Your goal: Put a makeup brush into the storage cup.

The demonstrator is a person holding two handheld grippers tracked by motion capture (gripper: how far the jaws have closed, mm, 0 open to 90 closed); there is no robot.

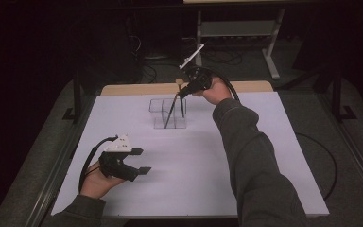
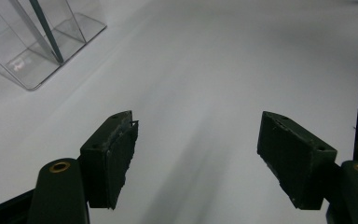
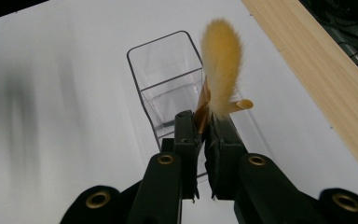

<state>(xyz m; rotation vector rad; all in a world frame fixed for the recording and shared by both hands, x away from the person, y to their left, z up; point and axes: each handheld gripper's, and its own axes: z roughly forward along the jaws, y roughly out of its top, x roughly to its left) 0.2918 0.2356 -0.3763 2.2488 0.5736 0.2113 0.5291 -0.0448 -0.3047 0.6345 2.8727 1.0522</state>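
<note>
Brush with soft, fluffy tan bristles sits clamped in right tongs above clear, square-walled plastic organizer on smooth white counter, beside thin dark sticks; left tongs matte black, blocky, apart, holding nothing.

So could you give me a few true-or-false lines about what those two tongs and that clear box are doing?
1. The right tongs are shut on a brush with a pale bushy tip. True.
2. The left tongs grip a pen. False: their jaws stand apart with nothing between them.
3. The clear organiser stands on the white table top. True.
4. The clear organiser holds nothing. False: dark slim sticks lean in it.
</note>
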